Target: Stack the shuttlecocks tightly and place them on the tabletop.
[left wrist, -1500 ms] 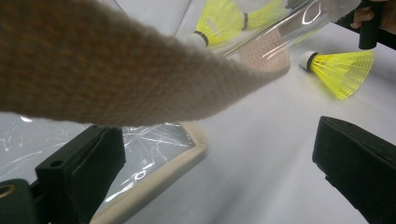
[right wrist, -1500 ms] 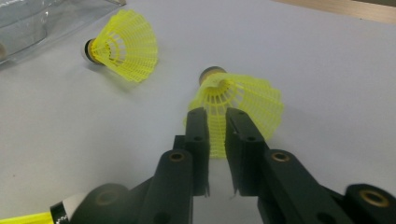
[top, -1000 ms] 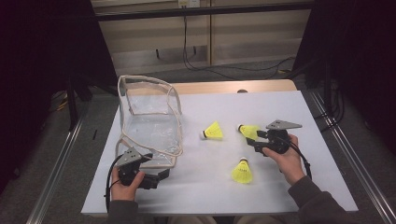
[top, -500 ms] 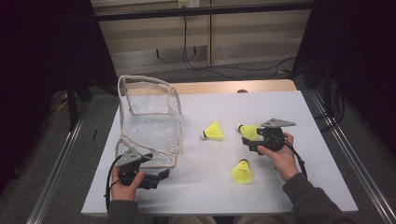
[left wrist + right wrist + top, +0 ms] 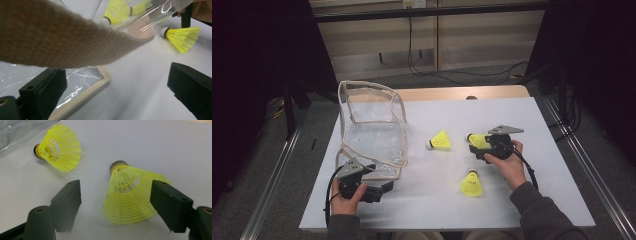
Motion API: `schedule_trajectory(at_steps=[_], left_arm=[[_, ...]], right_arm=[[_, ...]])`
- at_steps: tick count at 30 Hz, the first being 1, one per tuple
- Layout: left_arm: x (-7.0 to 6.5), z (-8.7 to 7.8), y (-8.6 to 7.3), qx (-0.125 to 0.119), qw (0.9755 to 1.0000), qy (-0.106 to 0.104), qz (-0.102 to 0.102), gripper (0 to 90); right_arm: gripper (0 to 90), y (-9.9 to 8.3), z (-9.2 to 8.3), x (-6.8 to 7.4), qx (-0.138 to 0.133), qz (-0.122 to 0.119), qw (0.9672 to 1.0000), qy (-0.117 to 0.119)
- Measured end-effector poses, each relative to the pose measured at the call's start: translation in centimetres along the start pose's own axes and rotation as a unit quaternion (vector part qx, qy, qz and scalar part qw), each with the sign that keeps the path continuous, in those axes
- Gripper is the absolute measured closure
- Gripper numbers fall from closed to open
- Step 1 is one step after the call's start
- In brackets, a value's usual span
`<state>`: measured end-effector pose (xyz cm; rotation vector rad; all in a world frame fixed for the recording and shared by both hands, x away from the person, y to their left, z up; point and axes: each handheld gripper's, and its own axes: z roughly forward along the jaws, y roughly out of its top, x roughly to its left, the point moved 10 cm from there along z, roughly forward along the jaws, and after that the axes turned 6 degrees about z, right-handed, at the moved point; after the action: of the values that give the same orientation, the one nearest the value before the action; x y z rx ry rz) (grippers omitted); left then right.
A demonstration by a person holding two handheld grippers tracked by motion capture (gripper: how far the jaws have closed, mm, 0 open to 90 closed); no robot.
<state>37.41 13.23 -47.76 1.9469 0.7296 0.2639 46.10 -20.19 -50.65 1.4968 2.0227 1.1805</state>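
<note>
Right gripper (image 5: 115, 202) jaws have just been opening and now stand wide around the skirt of a yellow shuttlecock (image 5: 131, 193) lying on its side on the white table (image 5: 175, 150); left pad clear of it, right pad at or just off the skirt edge, so nothing is held yet. In the high view this shuttlecock (image 5: 478, 140) lies right of centre, just ahead of the right gripper (image 5: 479, 150)

Left gripper (image 5: 115, 92) jaws also wide, resting by the near corner of the clear zip pouch (image 5: 372, 132), one jaw over its beige-trimmed edge; the trim band crosses in front of the camera. Not pinching anything that I can see

2 more shuttlecocks loose: 1 mid-table (image 5: 440, 141), 1 nearer the person (image 5: 471, 184)

Risks:
- mesh skirt is soft: closing across the wide end likely crushes it or squirts it out forward
- cork end is free, so an off-centre close may roll or spin it away
- pouch mouth is floppy and not held up; if the left gripper does not take the trim, the shuttlecock may snag on the rim or push the pouch along
- the loose trim band could catch a jaw

Writing: no brand, label or text legible on pouch, shuttlecocks or grippers
</note>
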Motion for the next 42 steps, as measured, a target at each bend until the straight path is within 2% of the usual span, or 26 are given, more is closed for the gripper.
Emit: schedule_trajectory(at_steps=[9, 19, 24, 34, 42], left_arm=[[0.0, 0.0, 0.0, 0.000, 1.0000, 0.000, -0.001, 2.4], [0.0, 0.0, 0.0, -0.001, 1.0000, -0.001, 0.000, 2.4], [0.0, 0.0, 0.0, -0.001, 1.0000, -0.001, -0.001, 2.4], [0.0, 0.0, 0.0, -0.001, 1.0000, -0.002, 0.000, 2.4], [0.0, 0.0, 0.0, -0.001, 1.0000, -0.001, -0.001, 2.4]], right_arm=[[44.6, -0.1, 0.3, -0.1, 0.005, 0.000, 1.0000, 0.002], [61.6, 0.1, 0.7, 0.0, 0.010, -0.008, 0.9999, -0.002], [65.9, 0.1, 1.0, 0.2, 0.014, -0.016, 0.9998, -0.004], [78.1, 0.1, 1.2, 0.4, 0.018, -0.010, 0.9998, 0.000], [83.7, 0.0, 1.3, 0.2, 0.021, -0.005, 0.9998, 0.004]])
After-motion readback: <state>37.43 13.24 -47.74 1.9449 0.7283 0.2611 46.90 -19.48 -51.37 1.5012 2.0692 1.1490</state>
